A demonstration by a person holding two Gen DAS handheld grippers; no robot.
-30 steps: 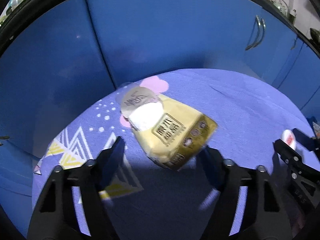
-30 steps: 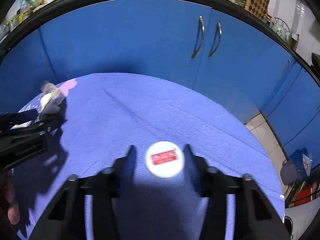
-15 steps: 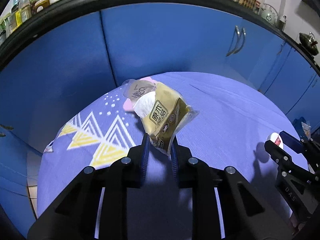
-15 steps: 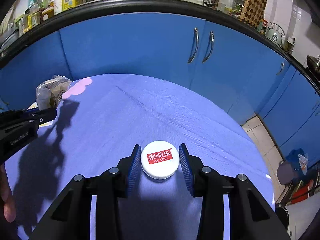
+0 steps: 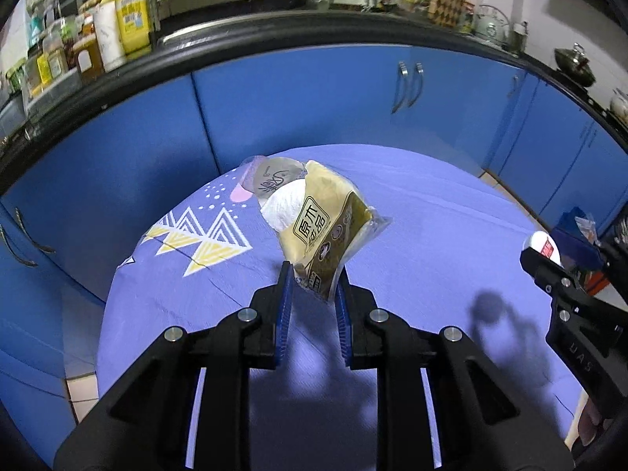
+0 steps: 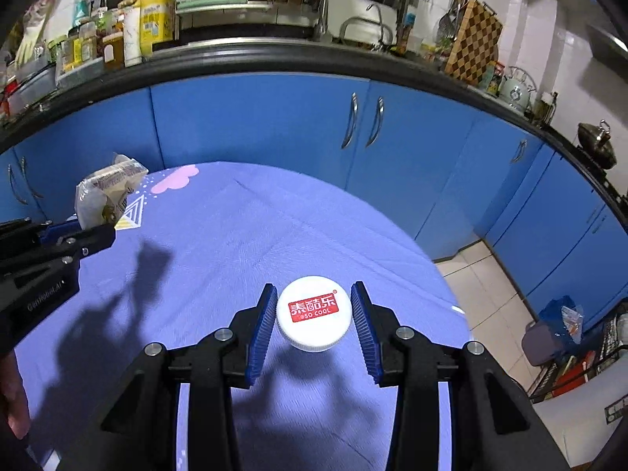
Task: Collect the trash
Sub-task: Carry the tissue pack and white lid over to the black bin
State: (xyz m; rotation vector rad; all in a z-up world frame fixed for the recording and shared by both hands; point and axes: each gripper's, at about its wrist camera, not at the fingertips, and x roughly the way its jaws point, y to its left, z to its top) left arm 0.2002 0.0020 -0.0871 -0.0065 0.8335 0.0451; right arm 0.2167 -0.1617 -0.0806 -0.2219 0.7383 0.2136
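A crinkled, glossy plastic wrapper [image 5: 322, 227], yellow-gold with a clear white-printed upper part, is pinched at its lower corner between the ribbed blue pads [image 5: 284, 306] of the left gripper [image 5: 313, 294]. The jaws are nearly closed on it. The wrapper is held tilted, clear of the purple tablecloth [image 5: 431, 235], and its shadow is cast on the cloth below. The cloth is finely woven, creased, and printed with yellow triangles at one edge.

A round white plastic cap [image 6: 313, 313], ridged at its rim and bearing a red label, is clamped between the blue pads [image 6: 262, 324] of the right gripper [image 6: 313, 322]. The jaws are closed to the cap's width. The cap is held flat side up above the cloth. Both grippers are levelled forward toward glossy blue cabinet doors [image 6: 255, 125].
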